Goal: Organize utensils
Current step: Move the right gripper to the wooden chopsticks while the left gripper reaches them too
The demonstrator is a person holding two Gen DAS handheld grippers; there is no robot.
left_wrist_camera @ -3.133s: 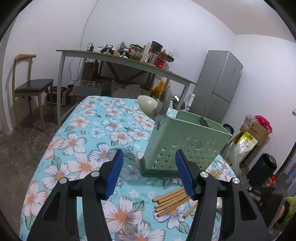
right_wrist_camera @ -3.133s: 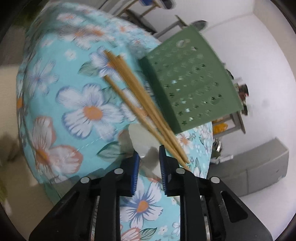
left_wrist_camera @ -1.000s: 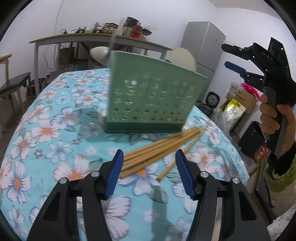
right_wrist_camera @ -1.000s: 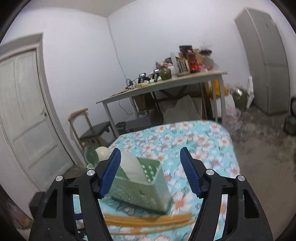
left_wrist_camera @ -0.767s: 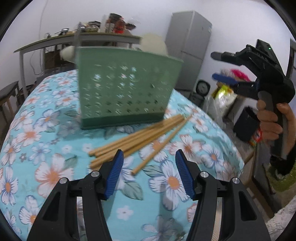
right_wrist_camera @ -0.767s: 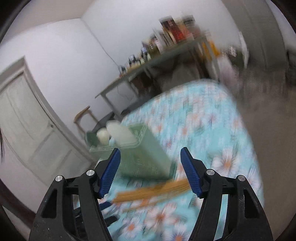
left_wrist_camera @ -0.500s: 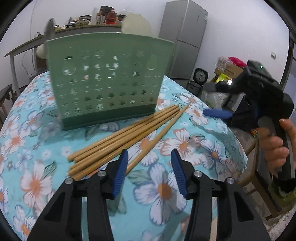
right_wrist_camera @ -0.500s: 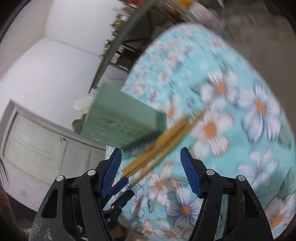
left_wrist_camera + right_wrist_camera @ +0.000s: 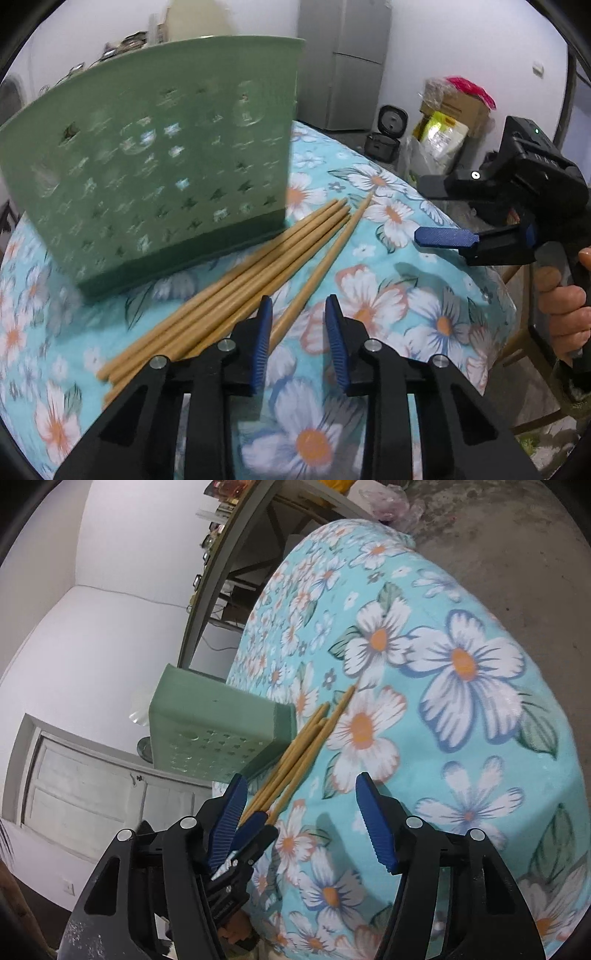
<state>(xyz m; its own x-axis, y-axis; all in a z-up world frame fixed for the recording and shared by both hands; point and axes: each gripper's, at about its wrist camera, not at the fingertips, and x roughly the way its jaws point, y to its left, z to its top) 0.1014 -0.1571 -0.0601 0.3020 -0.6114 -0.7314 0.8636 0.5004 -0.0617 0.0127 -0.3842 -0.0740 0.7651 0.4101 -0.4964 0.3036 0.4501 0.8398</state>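
Observation:
Several wooden chopsticks (image 9: 236, 284) lie side by side on the floral tablecloth, against the base of a green perforated utensil holder (image 9: 155, 162). My left gripper (image 9: 300, 334) is low over the cloth, its jaws half closed around the near end of the outermost chopstick (image 9: 321, 264), not touching it. My right gripper (image 9: 299, 812) is wide open and empty, hovering above the chopsticks (image 9: 299, 753) and the holder (image 9: 218, 727). It also shows in the left wrist view (image 9: 447, 236) at the right, held by a hand.
The table's edge (image 9: 491, 280) drops off at the right. Beyond it are a grey fridge (image 9: 351, 62), a rice cooker (image 9: 388, 133) and bags (image 9: 443, 129) on the floor. A cluttered long table (image 9: 236, 542) and a white door (image 9: 81, 790) stand behind.
My left gripper has dropped toward the chopsticks and its jaws have narrowed around the outermost one. My right gripper swung from looking across the room to looking down over the table.

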